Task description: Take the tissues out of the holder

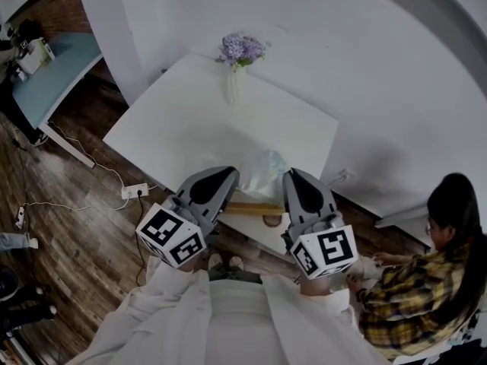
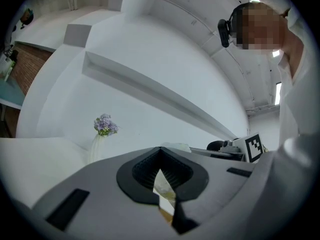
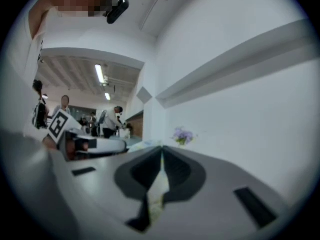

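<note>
Since the pale, crinkled, plastic-wrapped tissue pack (image 1: 262,169) is held at both ends: the lift should go straight up, both ends rising evenly, so the soft wrapper neither tears nor drags the light wooden holder (image 1: 251,208) along.
Left gripper (image 2: 160,155): jaws together, pinching a thin pale fold of the pack; a firm pinch without twisting suits it.
Tissues: the pack sits between the two claws, just above the holder at the near edge of the white rectangular table (image 1: 190,120). It cannot be told whether its underside is free of the holder.
Right gripper (image 3: 161,156): jaws together on a pale, faintly printed fold of the same pack.
Left pose: roughly level, angled inward towards the pack, marker cube nearest the person.
Right pose: roughly level, angled inward likewise, mirroring the left.
</note>
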{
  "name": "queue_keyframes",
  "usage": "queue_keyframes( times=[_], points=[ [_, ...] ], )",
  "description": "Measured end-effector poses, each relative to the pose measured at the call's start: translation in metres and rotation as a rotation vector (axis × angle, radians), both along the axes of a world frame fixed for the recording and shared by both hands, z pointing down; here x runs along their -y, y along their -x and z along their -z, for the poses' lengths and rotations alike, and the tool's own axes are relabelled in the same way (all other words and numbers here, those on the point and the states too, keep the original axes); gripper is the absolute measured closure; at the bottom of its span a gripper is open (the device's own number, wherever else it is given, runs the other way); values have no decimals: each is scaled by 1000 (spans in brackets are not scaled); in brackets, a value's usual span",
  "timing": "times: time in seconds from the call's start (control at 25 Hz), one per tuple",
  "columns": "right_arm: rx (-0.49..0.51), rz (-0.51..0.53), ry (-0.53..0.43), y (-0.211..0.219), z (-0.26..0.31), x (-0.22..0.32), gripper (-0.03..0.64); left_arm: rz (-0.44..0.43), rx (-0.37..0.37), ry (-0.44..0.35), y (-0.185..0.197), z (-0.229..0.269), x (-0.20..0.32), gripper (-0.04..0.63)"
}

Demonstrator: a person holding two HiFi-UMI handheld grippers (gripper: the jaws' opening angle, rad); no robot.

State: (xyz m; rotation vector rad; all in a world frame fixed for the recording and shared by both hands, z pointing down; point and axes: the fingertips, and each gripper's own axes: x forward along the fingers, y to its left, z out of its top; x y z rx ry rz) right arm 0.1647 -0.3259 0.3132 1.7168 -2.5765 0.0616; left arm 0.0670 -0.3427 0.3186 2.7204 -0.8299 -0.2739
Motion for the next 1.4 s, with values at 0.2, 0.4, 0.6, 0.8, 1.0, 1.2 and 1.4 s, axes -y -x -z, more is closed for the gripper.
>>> queue_keyframes(
  times=[0.2,0.4,0.6,0.8,1.0,1.2,1.4],
  points=[
    [20,16,2,1,4,-3,604,-5,-1,-6,-3,4,-2,578],
    [26,16,4,0,4,-6,604,-5,-9,-3,-7,5,-5,578],
    [31,12,9,0,1,-5,604,2,0,-13,-6,1,-5,578],
    [29,15,12,3,0,-3,604,4,-7,21,-4,-4,-1,578],
    [29,29,9,7,0,-1,604,-5,-21,34,-3,-5,-1,578],
    [26,33,9,9,-1,-2,604,-3,-25,37,-3,-6,-2,578],
    [23,49,35,12,-5,-1,604,-6,-12,28,-6,-7,-4,578]
  ],
)
